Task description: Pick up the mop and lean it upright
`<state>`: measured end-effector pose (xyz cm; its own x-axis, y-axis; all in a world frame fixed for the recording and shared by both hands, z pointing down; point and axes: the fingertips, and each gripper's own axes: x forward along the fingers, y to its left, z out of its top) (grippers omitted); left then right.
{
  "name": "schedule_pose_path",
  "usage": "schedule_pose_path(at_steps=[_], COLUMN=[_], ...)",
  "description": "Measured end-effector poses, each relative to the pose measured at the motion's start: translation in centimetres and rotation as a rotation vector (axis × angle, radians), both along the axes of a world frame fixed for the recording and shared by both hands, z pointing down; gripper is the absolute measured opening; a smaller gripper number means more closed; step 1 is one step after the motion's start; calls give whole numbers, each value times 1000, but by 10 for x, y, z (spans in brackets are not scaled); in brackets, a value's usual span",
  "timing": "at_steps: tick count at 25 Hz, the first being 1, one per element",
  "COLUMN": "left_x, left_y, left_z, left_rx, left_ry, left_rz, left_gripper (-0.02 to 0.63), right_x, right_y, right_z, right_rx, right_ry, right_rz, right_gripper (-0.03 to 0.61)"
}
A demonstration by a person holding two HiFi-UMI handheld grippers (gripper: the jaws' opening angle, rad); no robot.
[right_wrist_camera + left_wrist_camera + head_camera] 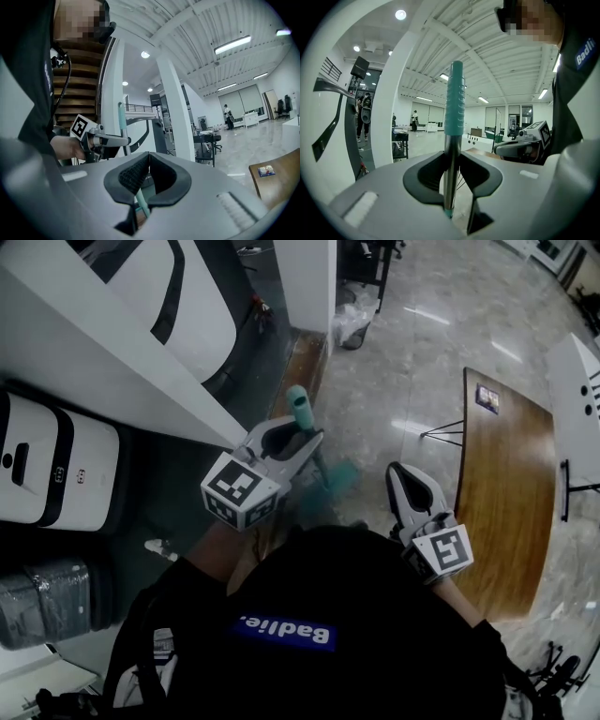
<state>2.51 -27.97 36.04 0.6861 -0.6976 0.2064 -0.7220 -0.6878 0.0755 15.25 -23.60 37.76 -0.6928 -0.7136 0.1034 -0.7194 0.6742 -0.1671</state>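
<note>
Pinching the mop handle (pixel 453 103) in our left gripper (pixel 451 161), we hold it nearly upright; our right gripper (pixel 149 160), pressed together and empty, hangs just beside.

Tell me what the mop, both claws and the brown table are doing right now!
Mop: held roughly upright, teal grip on top.
Left claw: shut on the mop's metal pole.
Right claw: shut, holding nothing.
Brown table: standing, with one small card lying flat on it.
</note>
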Motion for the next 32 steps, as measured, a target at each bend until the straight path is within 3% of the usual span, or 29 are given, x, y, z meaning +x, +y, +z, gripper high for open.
schedule_pose_path(at_steps=[9, 32], left_x=[-11, -52], left_y=[18, 32], left_z=[-33, -37], left_rx=[62, 19], left_ry=[7, -4], left_rz=[-8, -224], left_gripper=[120, 121], right_x=[-27, -56], right_y=[-1, -15], right_z=[0, 0], right_rx=[0, -4], right_ry=[9, -6], right_rz=[-89, -272], right_gripper=[9, 14])
